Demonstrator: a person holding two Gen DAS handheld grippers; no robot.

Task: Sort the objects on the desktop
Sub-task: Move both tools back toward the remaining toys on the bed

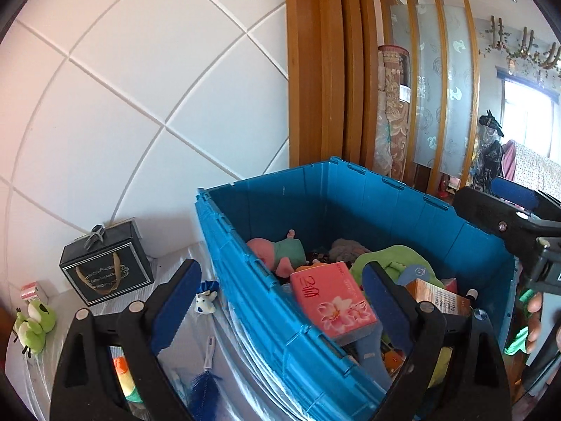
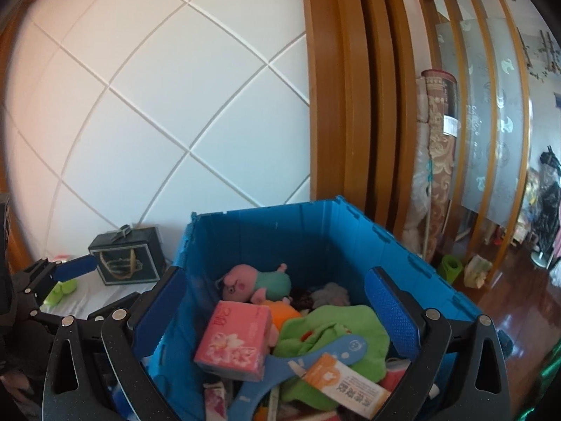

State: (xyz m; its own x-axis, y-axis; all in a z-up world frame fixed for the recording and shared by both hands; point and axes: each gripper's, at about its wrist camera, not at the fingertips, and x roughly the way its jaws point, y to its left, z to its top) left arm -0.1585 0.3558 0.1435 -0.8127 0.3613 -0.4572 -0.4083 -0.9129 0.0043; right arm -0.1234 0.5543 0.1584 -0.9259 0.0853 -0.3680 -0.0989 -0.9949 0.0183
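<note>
Tongs on the left gape wide, holding nothing, straddling the blue crate's wall; a blue brush lies below them on the bench. Right tongs gape empty over the crate's pink tissue box. Next is probably picking something.

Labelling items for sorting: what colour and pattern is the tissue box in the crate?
Pink tissue box with white-pink flowers printed, clearest in the right wrist view.

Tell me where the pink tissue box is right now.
The pink tissue box lies inside the blue crate, on the left side of the pile in the right wrist view, just in front of the pink pig plush.
</note>
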